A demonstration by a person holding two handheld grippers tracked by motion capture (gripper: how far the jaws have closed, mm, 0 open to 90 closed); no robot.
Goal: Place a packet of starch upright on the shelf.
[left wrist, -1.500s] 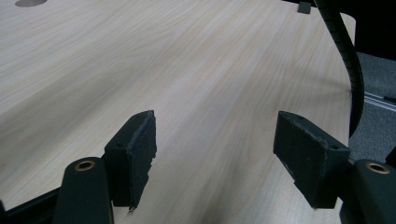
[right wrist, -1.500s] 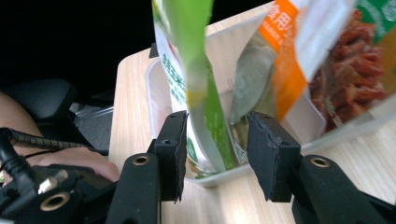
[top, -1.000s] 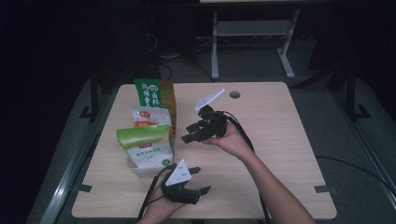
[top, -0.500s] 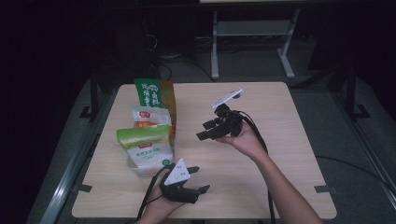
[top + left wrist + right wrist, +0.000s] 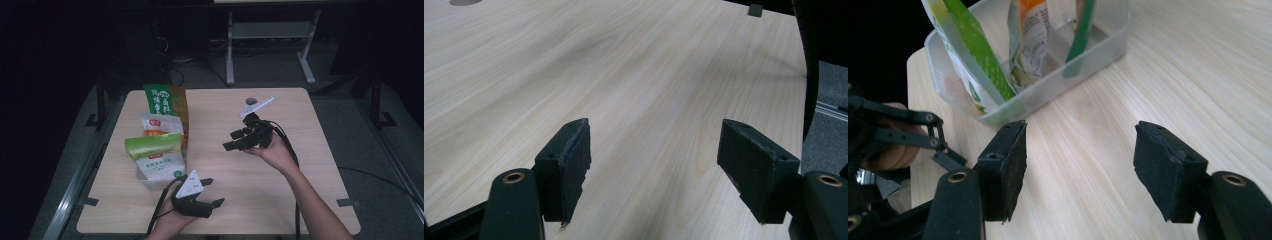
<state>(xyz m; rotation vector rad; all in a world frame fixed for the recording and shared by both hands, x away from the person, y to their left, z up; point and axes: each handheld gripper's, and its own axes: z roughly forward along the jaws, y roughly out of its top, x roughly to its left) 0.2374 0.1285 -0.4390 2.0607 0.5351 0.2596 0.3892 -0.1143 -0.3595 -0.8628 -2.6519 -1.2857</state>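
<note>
The clear plastic tray [image 5: 150, 181] with three upright pouches [image 5: 156, 155] stands near the table's [image 5: 300, 200] left edge. The right gripper [image 5: 231, 140], over the middle, faces it, jaws apart, just opening, nothing between. The left gripper [image 5: 212, 192] rests at the near edge, jaws apart and empty

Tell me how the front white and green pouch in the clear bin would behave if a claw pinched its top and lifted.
The pouch looks like thin film, so it would probably crumple and sag rather than stay stiff. Its glossy skin may slip between pads. It leans in the bin beside other packs, so pulling it might drag or tip them.
</note>
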